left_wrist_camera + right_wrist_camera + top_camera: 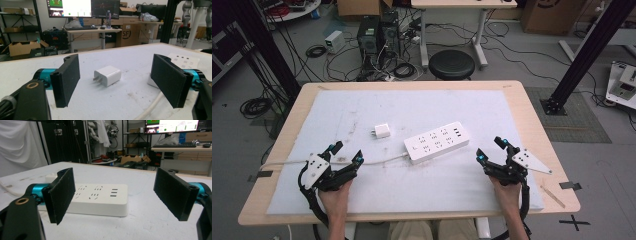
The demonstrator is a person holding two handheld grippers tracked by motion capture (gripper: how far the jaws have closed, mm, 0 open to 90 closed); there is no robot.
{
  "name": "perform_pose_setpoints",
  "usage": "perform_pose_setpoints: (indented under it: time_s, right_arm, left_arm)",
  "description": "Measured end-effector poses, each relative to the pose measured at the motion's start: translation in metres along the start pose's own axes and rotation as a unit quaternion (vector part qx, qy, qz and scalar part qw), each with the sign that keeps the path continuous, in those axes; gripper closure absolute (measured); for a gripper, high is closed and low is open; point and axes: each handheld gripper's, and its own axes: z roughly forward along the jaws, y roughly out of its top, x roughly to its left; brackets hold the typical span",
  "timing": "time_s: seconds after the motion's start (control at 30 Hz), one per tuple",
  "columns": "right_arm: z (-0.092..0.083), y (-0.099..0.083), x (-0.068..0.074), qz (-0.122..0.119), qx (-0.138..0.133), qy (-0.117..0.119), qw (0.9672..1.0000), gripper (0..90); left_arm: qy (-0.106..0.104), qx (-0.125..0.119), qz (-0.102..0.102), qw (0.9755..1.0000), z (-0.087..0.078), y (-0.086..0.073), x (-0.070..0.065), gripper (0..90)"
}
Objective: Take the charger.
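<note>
From above, a wooden tabletop (532,120) carries a white padded sheet (362,110), and on it lie a white power strip (437,142) and, just to its left and apart from it, a small white plug-in charger (382,131). The strip's white cord (287,162) runs leftward across the sheet and passes by the left tongs (347,153). Both hands come in from the near edge: the left hand (336,197) holds the left tongs at the near left of the sheet, the right hand (507,192) holds the right tongs (492,150) at the near right, next to the strip's end. Both tongs stand wide open and hold nothing.

The left gripper view adds what the high view cannot: the charger (107,77) lies on its side between the spread jaws but farther off, its two flat metal prongs pointing left, and a corner of the power strip (183,61) and a stretch of cord (152,106) show by the right jaw. Behind stands a cardboard box (130,33) printed "SF", beside a desk with monitors (82,7).

The right gripper view shows the power strip (100,198) side on, just beyond the left jaw, with rows of socket holes and three slots at one end. No writing on strip or charger can be read.
</note>
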Motion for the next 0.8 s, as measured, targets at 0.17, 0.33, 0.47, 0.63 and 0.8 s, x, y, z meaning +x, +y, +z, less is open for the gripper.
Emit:
perform_pose_setpoints:
  time_s: [0.17,0.33,0.47,0.63,0.8]
  right_arm:
    - [0.0,0.0,0.002,-0.01,0.001,-0.003,0.9999,18.1]
    - [0.001,0.0,0.002,-0.007,0.002,-0.003,1.0,18.0]
    - [0.001,0.0,0.002,-0.01,0.005,-0.002,0.9999,18.1]
    - [0.002,0.0,0.003,-0.011,0.007,-0.003,0.9999,18.0]
    - [0.002,0.0,0.004,-0.016,0.009,-0.004,0.9998,18.0]
  left_arm:
    - [-0.001,-0.011,0.016,0.9998,0.002,0.001,-0.003,23.6]
    - [0.021,-0.018,0.041,0.9988,0.003,0.003,-0.004,23.5]
    - [0.024,-0.01,0.045,0.9987,0.008,0.012,-0.001,23.6]
    - [-0.034,0.058,0.041,0.9969,0.025,0.028,0.007,23.6]
    - [-0.093,0.145,0.056,0.9835,0.052,0.048,0.015,23.7]
